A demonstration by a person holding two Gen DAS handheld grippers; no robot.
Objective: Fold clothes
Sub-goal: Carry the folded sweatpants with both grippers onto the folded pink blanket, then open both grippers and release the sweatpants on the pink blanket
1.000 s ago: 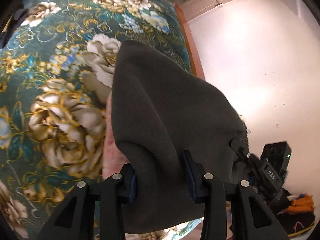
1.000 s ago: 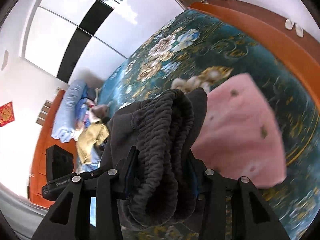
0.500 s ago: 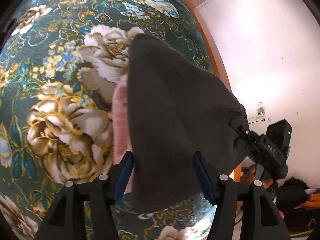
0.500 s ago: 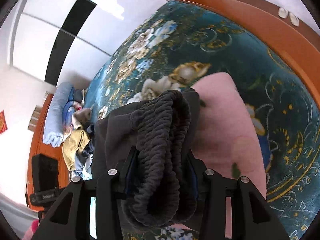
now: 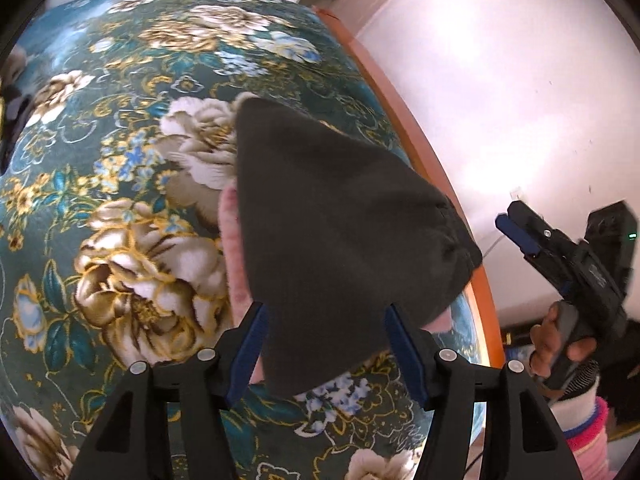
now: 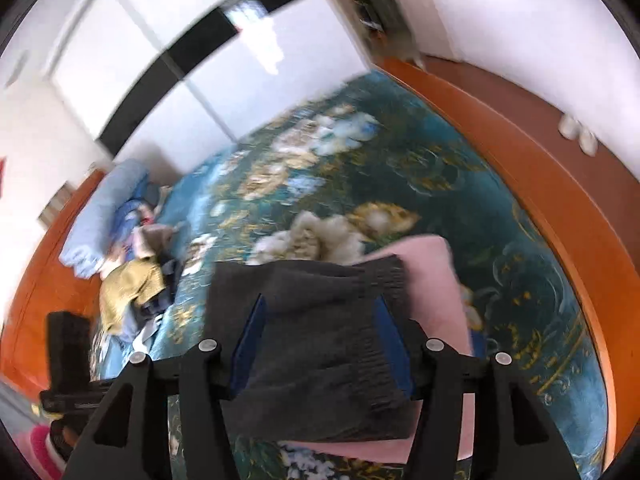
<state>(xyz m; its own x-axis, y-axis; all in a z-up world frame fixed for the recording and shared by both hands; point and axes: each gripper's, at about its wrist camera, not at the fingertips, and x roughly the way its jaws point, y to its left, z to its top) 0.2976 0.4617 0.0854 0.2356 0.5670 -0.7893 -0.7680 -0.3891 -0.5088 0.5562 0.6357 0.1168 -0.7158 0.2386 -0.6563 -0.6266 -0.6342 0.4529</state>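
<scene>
Released dark grey garment (image 6: 320, 344) now flat, between opening right hand-held gripper (image 6: 320, 348) jaws

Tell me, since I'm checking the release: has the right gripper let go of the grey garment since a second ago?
Yes. The right gripper jaws are opening; the grey garment, bunched between them before, now lies flat on the pink one, atop the bedspread.

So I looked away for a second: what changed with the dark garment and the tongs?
Both tongs let go. The left tongs stand open around the dark garment; the right tongs are opening and have drawn back from it. The garment now lies flat on the pink garment. The floral bedspread and clothes pile are unchanged.
</scene>
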